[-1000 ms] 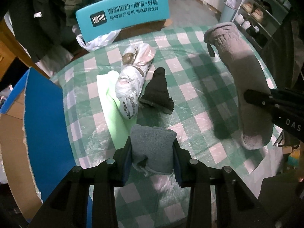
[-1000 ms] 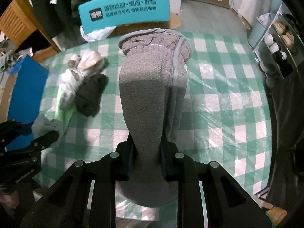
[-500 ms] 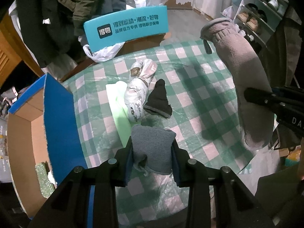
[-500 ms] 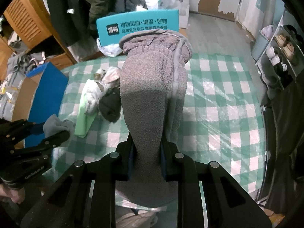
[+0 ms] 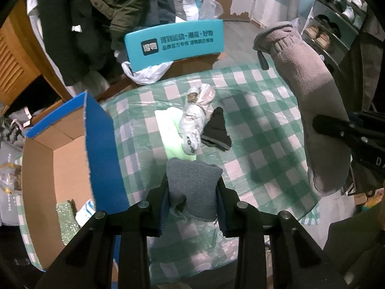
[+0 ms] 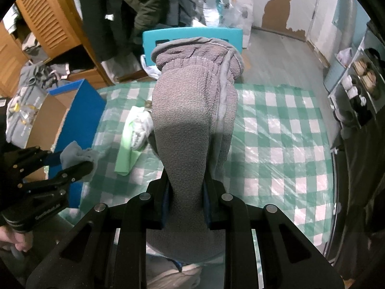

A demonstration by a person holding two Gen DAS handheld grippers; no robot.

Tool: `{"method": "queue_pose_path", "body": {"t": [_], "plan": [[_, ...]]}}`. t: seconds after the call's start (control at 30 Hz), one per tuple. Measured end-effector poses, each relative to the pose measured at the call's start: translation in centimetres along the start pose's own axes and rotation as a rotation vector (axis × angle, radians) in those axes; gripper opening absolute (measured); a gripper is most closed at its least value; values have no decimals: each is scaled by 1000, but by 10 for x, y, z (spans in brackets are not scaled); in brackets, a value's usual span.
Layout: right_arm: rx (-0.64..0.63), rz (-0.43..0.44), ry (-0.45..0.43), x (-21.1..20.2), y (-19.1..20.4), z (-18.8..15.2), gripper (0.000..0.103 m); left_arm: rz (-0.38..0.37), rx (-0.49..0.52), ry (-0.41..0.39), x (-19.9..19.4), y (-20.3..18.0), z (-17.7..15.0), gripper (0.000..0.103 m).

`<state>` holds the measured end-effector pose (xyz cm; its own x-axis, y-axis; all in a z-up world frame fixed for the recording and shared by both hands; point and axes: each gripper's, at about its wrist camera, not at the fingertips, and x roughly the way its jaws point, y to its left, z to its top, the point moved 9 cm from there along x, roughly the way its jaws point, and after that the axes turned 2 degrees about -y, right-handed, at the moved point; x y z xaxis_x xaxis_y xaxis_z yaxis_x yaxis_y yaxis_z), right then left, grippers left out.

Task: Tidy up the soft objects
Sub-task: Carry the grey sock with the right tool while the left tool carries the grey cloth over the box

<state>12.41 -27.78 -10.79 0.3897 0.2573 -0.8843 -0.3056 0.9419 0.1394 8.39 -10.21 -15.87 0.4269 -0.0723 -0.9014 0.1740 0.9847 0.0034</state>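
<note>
Left hand-held gripper (image 5: 193,193), raised above the bench's near edge, pinches a small folded grey cloth (image 5: 192,190) betw. its two fingers; right hand-held gripper (image 6: 185,192) is clamped on a long taupe fleece sleeve (image 6: 192,125), which stands up w/ its gathered cuff at top, held in the air over the bench's right side. Bench (image 5: 259,130) carries a green-and-white check cover under clear film; toward its far-left part lie a pale green cloth (image 5: 172,132), a white patterned bundle (image 5: 193,125) overlapping that cloth's right edge, and a black sock (image 5: 216,130) just beside the bundle. Open cardboard box w/ blue outer faces (image 5: 101,149) stands at the bench's left edge; teal chair back (image 5: 174,43) beyond the far edge.
</note>
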Motion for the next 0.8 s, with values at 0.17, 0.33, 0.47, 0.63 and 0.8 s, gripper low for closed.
{"method": "queue_pose_path", "body": {"t": [0.17, 0.33, 0.47, 0.63, 0.8], "plan": [[-30, 10, -6, -4, 15, 2, 20, 12, -12, -13, -9, 12, -2, 33], [-58, 21, -8, -4, 31, 5, 20, 24, -24, -24, -17, 23, -5, 33], [-79, 33, -4, -2, 45, 6, 20, 31, -35, -28, -20, 32, -7, 33], [-105, 49, 2, 1, 64, 8, 20, 40, -50, -34, -26, 44, -11, 33], [-135, 68, -1, 1, 86, 13, 20, 47, -68, -40, -31, 57, -16, 33]]}}
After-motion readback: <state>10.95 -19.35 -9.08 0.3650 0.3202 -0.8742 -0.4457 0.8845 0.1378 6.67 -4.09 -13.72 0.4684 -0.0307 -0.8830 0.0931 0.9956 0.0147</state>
